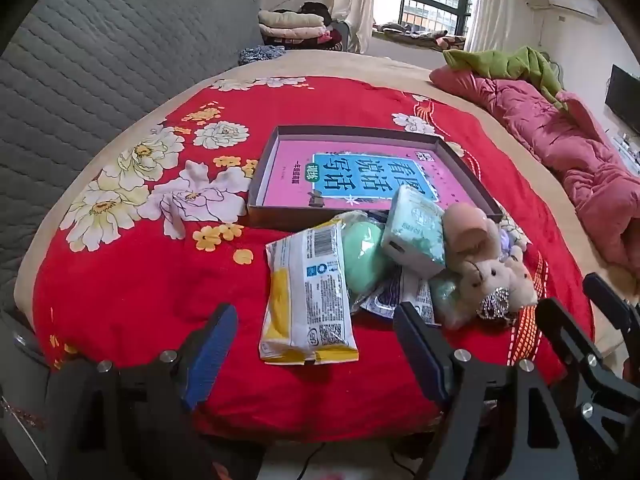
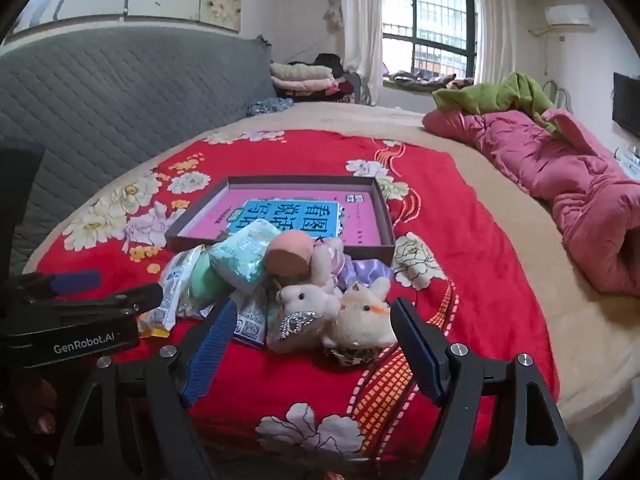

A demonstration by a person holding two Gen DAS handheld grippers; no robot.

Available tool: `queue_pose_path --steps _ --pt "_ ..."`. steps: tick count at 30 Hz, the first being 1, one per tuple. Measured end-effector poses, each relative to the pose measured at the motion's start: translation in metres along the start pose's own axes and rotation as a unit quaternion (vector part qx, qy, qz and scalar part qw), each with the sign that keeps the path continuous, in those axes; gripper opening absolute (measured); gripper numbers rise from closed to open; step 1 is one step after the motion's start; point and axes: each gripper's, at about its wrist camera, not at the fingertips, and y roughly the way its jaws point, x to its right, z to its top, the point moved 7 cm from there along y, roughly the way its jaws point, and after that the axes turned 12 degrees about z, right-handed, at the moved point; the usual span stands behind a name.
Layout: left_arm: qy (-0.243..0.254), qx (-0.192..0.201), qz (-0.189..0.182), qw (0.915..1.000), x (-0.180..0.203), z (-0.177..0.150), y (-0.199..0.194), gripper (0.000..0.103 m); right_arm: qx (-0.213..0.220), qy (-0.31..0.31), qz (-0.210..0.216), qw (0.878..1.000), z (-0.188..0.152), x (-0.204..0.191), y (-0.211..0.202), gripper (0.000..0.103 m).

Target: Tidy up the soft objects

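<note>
Above red blanket (image 1: 120, 300) | left tongs (image 1: 316, 344) wide, empty | right tongs (image 2: 312, 340) wide, empty, near plush toys (image 2: 340, 312)

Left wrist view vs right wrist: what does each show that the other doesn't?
Left wrist only: the yellow-and-white packet in full, barcode side up, and the right gripper at the right edge.
Right wrist only: a second plush with an orange beak and the left gripper at the left edge.
Both: the shallow box holding a pink book, the tissue pack, and a red floral blanket. Both grippers are open, holding nothing.
</note>
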Motion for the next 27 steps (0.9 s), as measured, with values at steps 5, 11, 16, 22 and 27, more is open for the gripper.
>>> queue_pose_path --steps 5,11,16,22,27 --pt "0.003 0.003 -0.003 1.0 0.002 -0.001 -0.004 0.08 0.001 -0.013 -0.007 1.0 0.004 -0.002 -0.003 0.08" --pt "0.008 0.003 -0.006 0.9999 0.012 -0.003 -0.012 0.08 0.003 -0.012 0.001 1.0 0.0 0.001 -0.003 0.08" --pt "0.0 0.001 -0.014 0.9999 0.006 -0.002 -0.011 0.08 0.007 -0.016 -0.005 1.0 0.002 0.0 -0.009 0.08" --pt "-0.001 0.005 -0.018 0.9998 0.007 -0.002 -0.012 0.08 0.004 -0.024 -0.001 1.0 0.001 -0.004 -0.006 0.08" --pt "-0.004 0.001 -0.02 0.9998 0.006 -0.002 -0.01 0.08 0.003 -0.024 0.0 1.0 0.001 -0.005 -0.005 0.08"
